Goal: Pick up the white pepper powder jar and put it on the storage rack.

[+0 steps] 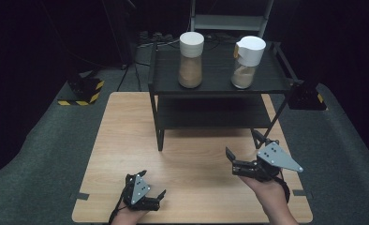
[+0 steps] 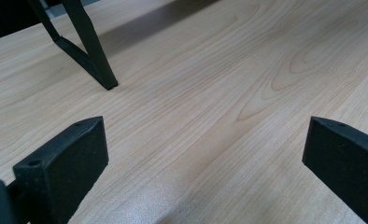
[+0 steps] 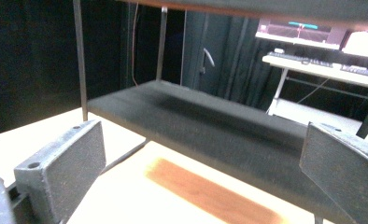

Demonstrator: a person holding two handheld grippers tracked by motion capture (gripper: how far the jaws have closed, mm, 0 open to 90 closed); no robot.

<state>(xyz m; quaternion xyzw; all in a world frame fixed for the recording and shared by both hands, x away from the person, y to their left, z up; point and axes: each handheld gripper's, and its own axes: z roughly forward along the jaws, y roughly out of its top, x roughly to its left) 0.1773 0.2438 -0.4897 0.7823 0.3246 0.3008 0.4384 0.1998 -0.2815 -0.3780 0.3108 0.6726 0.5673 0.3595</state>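
Observation:
A black two-tier rack (image 1: 217,84) stands at the back of the wooden table (image 1: 126,140). Two jars of brown powder with white lids stand on its top shelf, the left jar (image 1: 191,60) and the right jar (image 1: 247,62). My left gripper (image 1: 153,183) rests low at the table's front left, open and holding nothing. It points up and to the right toward a rack leg (image 2: 92,56). My right gripper (image 1: 243,149) hovers at the front right, close to the rack's right front leg, and is also open. It looks along the lower shelf (image 3: 210,126), and its jaws stand wide apart with nothing between them.
Bare wood lies between the two grippers and in front of the rack. Dark grey floor mat (image 1: 47,140) surrounds the table. A yellow-and-black striped block (image 1: 82,91) sits on the floor at the left. In the right gripper view, a desk with a keyboard (image 3: 313,65) stands far behind.

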